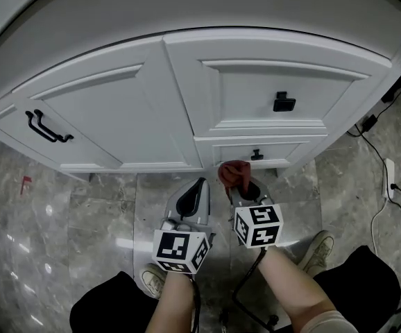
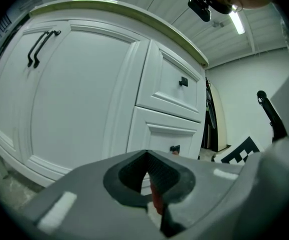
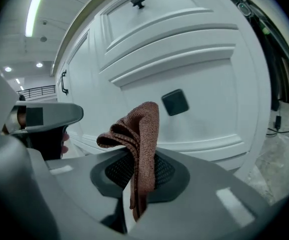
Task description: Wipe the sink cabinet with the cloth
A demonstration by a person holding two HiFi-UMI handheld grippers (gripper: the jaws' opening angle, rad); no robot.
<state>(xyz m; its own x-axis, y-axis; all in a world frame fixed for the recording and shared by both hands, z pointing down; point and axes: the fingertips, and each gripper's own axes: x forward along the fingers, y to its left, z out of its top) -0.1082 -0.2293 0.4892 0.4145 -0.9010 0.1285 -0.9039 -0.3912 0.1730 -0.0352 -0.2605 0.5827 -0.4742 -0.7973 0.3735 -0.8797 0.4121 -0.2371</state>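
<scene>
Your right gripper [image 1: 241, 190] clenches the brown cloth [image 1: 234, 173], its long axis following the jaws, free end pointing to 12 o'clock at the sink cabinet [image 1: 117, 116]. Your left gripper [image 1: 199, 186], at its 9 o'clock, is closed and empty.

Floor [image 1: 69, 214]: grey marbled tiles, glossy, with pale patches of reflected light.
Red mark [image 1: 26, 182]: small, on the floor at the far left.
Power strip [image 1: 389, 170]: white, lying on the floor at the right.
Black cable [image 1: 370, 143]: trails over the tiles just beside the strip.
Shoes: a pale one [image 1: 318, 250] at the right, another [image 1: 150, 277] lower left, both flat on the floor.
Ceiling light [image 3: 34, 11]: a long lit tube.
</scene>
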